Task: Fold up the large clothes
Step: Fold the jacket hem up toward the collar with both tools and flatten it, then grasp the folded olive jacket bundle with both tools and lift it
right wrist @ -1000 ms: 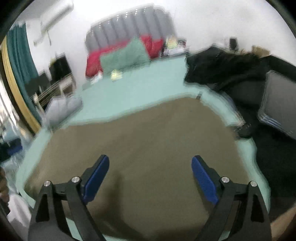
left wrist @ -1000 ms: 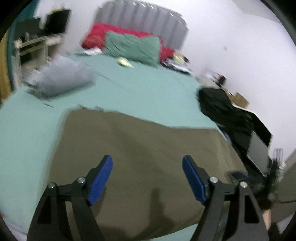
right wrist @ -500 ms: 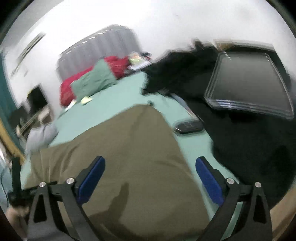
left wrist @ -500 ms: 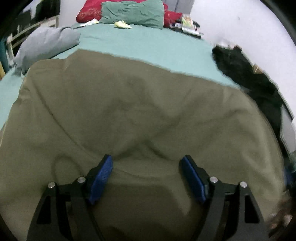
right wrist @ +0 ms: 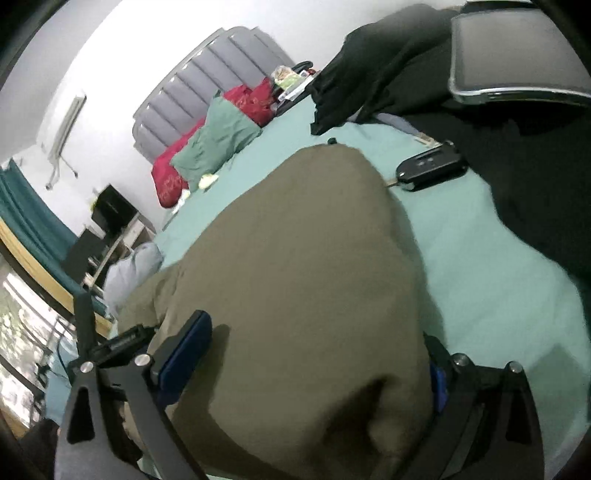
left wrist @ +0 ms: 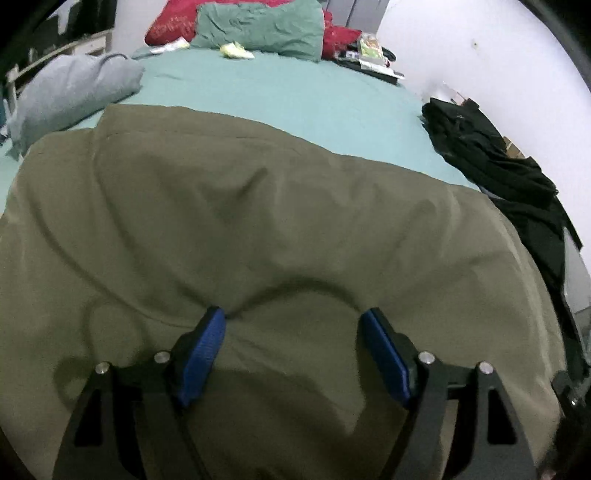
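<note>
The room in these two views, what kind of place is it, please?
Most likely a home bedroom: a bed with a teal sheet, a grey padded headboard, and red and green pillows at its head. An olive garment lies spread on it.

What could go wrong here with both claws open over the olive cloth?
1. The car key lies on the sheet right beside the olive cloth's edge; a fold or drag that way could sweep it along or bury it.
2. The black clothes sit close to the cloth's right side and might get caught in.
3. The left claw is open over a ridge of wrinkled cloth; closing there may pinch mid-fabric, not an edge.
</note>
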The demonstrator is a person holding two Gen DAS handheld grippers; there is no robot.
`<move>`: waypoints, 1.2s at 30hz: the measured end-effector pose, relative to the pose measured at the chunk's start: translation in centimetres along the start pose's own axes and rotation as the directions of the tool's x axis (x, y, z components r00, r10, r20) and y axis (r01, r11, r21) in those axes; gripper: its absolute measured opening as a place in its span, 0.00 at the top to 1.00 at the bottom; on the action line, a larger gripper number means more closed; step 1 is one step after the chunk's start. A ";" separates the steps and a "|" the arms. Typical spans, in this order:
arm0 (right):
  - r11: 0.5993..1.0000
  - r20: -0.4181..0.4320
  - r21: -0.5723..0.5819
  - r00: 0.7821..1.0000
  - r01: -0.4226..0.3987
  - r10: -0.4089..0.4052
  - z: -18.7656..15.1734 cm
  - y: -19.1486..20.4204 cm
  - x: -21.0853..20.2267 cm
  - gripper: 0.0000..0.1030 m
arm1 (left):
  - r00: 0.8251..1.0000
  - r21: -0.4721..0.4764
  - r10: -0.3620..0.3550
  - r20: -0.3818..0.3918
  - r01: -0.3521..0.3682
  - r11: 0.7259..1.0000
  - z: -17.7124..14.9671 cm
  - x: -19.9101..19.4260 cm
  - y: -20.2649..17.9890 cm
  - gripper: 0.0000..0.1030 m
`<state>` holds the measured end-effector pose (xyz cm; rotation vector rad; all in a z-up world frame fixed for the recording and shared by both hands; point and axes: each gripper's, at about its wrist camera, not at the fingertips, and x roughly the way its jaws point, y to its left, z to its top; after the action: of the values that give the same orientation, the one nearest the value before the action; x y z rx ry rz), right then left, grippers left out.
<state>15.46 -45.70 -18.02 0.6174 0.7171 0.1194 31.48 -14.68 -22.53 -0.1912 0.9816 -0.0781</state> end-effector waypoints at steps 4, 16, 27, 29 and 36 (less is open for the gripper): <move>0.978 0.015 0.139 0.988 -0.154 0.153 -0.5 -0.3 0.7 0.05 | 0.998 0.036 0.054 0.034 -0.055 0.998 -0.2 -0.1 -1.0 0.24; 0.918 0.015 0.087 0.922 -0.386 0.386 2.5 8.3 1.2 0.77 | 0.998 0.064 0.004 -0.068 0.001 0.998 0.8 -0.9 0.6 0.24; 0.922 -0.045 -0.283 0.964 -0.264 0.262 2.3 25.2 0.0 0.77 | 0.983 0.022 -0.184 0.003 0.184 0.983 0.5 -9.9 13.0 0.24; 0.905 -0.073 -0.340 0.967 -0.256 0.245 1.4 28.6 1.0 0.77 | 0.989 0.076 -0.146 -0.003 0.145 0.986 0.4 -10.9 15.5 0.24; 0.867 -0.269 -0.366 0.930 -0.338 0.249 -4.8 37.2 7.1 0.80 | 0.992 -0.039 -0.104 0.067 0.107 0.994 -0.7 -13.9 27.1 0.24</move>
<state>21.55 -10.80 -3.88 0.3089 0.7722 0.6155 22.62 13.87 -16.85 -0.2828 0.9083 -0.1469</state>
